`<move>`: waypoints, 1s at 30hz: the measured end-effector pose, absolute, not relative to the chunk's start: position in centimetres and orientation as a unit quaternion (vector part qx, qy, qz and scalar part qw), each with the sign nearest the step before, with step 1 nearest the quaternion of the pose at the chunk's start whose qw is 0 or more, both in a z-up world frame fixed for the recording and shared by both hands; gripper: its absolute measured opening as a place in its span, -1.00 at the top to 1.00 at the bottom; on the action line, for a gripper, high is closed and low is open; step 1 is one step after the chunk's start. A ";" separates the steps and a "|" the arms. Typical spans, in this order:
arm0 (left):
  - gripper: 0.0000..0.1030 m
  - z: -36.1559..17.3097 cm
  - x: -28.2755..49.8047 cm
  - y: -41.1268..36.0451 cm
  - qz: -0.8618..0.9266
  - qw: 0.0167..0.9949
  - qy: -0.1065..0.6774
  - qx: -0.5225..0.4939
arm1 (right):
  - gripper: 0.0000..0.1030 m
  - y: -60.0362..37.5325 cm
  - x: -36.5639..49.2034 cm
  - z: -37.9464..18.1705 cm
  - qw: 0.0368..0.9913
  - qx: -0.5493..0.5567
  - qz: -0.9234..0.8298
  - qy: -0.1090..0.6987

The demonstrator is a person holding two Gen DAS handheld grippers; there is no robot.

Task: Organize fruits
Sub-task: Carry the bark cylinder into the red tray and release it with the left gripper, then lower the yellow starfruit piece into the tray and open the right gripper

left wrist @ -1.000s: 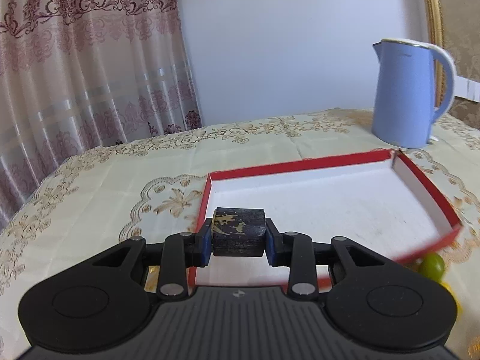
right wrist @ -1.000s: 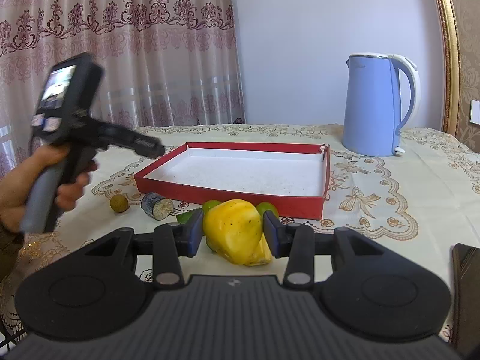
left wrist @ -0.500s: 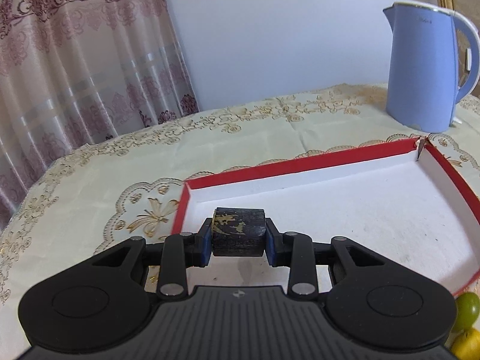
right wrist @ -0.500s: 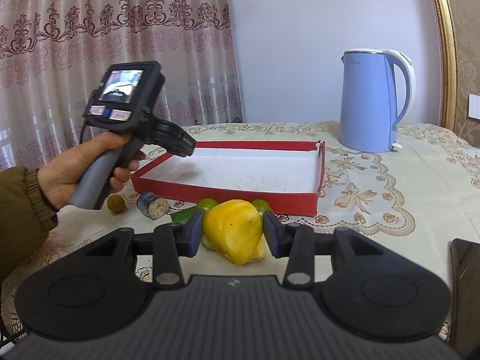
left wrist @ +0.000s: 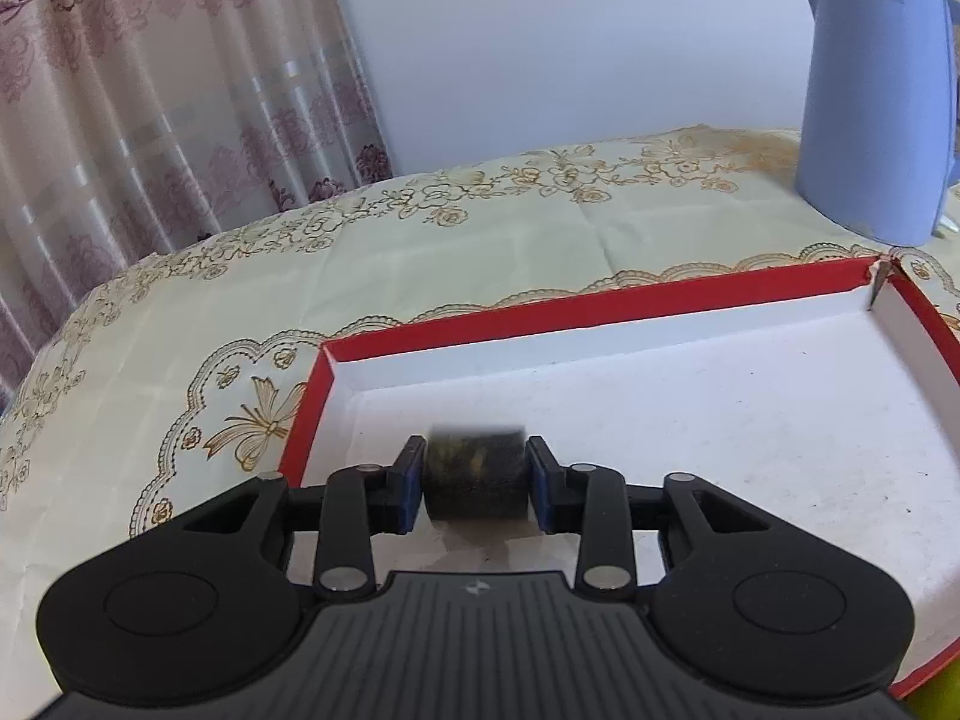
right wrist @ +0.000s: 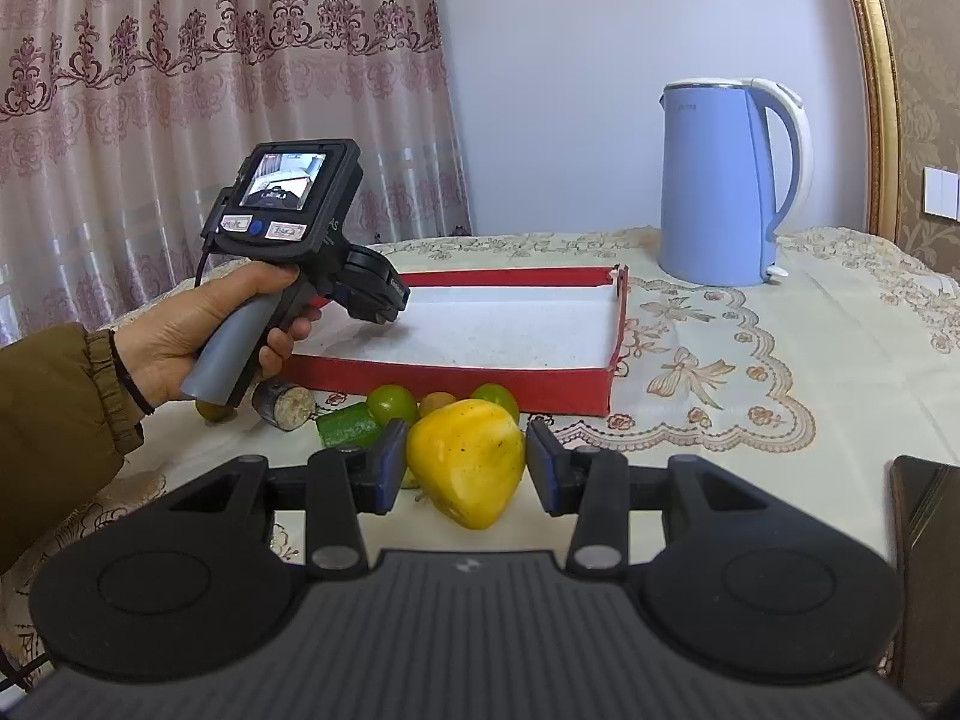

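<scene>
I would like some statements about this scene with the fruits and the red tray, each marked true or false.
1. The blue kettle stands outside the red tray. True.
2. The yellow fruit lies inside the tray. False: it is in front of the tray, between the fingers of the right tongs.
3. The left tongs are over the tray's white floor, with a dark cylinder piece between their fingers. True; their jaws have just been opening.
4. The tray is full of green fruits. False: two round green fruits lie on the tablecloth in front of it.
</scene>
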State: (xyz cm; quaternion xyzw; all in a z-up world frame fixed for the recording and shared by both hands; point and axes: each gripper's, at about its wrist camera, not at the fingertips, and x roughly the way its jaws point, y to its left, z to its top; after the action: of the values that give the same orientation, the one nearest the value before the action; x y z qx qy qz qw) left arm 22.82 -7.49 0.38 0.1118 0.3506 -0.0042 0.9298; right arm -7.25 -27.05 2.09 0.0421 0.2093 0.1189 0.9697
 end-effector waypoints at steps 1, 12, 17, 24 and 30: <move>-0.03 0.5 22.7 -7.4 -0.001 0.931 0.346 0.111 | 0.22 -27.0 -7.2 2.1 0.970 0.042 0.119 0.210; -0.62 3.6 18.3 -4.8 0.054 0.948 0.279 0.146 | 0.22 -26.4 -6.9 2.0 0.969 0.042 0.120 0.211; -0.78 5.5 13.3 -0.3 0.075 0.962 0.248 0.082 | 0.22 -25.6 -6.0 2.3 0.970 0.043 0.123 0.206; -0.78 4.4 9.2 4.0 0.092 0.975 0.200 0.033 | 0.22 -24.6 -4.6 2.9 0.971 0.033 0.121 0.205; -0.78 3.0 9.5 5.4 0.000 0.975 0.220 -0.027 | 0.22 -24.5 -2.4 3.5 0.974 0.027 0.103 0.202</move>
State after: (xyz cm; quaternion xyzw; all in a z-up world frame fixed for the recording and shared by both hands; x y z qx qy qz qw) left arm 9.54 5.39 2.97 -0.0269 0.2196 -0.0002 0.9752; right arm -2.37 -24.46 3.50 0.0269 0.2025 0.1027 0.9735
